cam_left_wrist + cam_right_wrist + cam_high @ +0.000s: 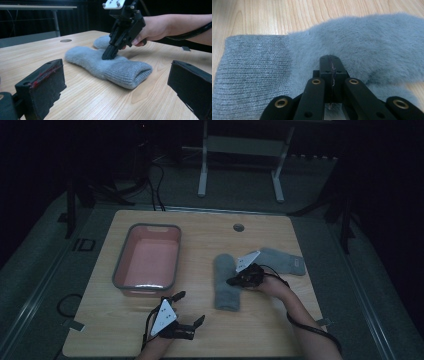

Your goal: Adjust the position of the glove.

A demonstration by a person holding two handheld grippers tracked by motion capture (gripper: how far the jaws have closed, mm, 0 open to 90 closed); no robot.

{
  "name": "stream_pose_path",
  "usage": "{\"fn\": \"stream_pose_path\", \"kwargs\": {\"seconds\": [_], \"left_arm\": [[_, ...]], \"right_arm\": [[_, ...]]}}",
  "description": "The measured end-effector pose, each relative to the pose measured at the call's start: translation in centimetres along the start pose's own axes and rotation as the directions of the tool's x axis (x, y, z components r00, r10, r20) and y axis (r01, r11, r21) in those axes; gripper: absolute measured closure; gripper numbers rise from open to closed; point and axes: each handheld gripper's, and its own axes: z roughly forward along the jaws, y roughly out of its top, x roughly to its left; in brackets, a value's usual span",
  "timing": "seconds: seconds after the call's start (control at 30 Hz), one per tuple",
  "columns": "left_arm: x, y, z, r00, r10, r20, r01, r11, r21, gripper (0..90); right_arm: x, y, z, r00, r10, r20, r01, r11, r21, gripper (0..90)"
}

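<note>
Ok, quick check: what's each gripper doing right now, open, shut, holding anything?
Left gripper: open, holding nothing, low over the table.
Right gripper: jaws shut, tips pressed into the nearer grey sock; can't tell if fabric is pinched.

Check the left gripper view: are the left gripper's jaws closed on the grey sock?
No: the left gripper has its jaws wide apart over bare table, short of the grey sock.

A dim lab or recording studio: a bare wooden table on grey carpet, black curtains and a white desk frame behind it.

White letters "ID" stand on the floor mat.
</note>
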Motion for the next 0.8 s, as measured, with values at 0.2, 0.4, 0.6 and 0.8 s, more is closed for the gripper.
{"fn": "stream_pose_path", "kwargs": {"seconds": [0.2, 0.4, 0.6, 0.8], "left_arm": [[0.0, 0.0, 0.0, 1.0, 0.0, 0.001, 0.0, 1.0, -0.001, 1.4], [0.0, 0.0, 0.0, 1.0, 0.001, 0.002, -0.001, 1.0, -0.003, 1.4], [0.0, 0.0, 0.0, 1.0, -0.002, -0.003, 0.002, 1.0, -0.002, 1.4], [0.0, 0.0, 0.0, 1.0, -0.002, -0.002, 0.002, 1.0, -0.004, 1.5]], "right_arm": [[-0.6, 0.6, 0.6, 0.9998, 0.015, -0.011, -0.015, 1.0, -0.01, 89.9], [-0.5, 0.4, 0.4, 0.999, 0.044, -0.011, -0.045, 0.998, -0.039, 88.1], [0.6, 0.9, -1.6, 0.9993, 0.037, 0.006, -0.036, 0.996, -0.08, 61.9], [1.2, 0.5, -4.9, 0.9911, 0.097, 0.091, -0.083, 0.987, -0.138, 34.3]]}}
